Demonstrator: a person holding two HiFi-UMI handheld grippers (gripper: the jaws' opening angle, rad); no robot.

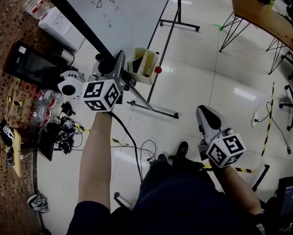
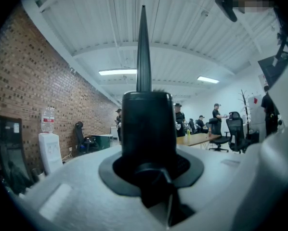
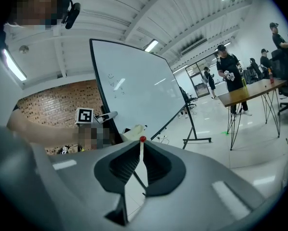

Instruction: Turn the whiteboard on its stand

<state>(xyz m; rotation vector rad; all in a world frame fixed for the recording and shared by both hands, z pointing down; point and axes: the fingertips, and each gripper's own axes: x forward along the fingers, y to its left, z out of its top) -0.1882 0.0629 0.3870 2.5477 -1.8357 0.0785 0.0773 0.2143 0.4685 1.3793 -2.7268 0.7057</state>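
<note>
at the upper left of the head view, a large whiteboard stands tilted on its black tube stand on a pale tiled floor. a few small marks are drawn on its white face. my left hand-held gripper is clamped on the board's black frame edge, near a pale accessory tray fixed to the board. the left gripper view confirms it: the dark frame bar fills the space between the jaws and runs straight up from them. my right hand-held gripper hangs free over the floor, well apart from the board. its jaws are drawn nearly together, with only a thin slit between them and nothing held.

i judge the board to be rigid but broad and fairly heavy, so it should swing slowly on its pivot and carry some momentum once it moves. the white face looks smooth and slippery. the frame edge is the sounder place to grip, ideally far from the pivot for leverage. the stand looks light, so a hard push could make it shift or tip.
</note>
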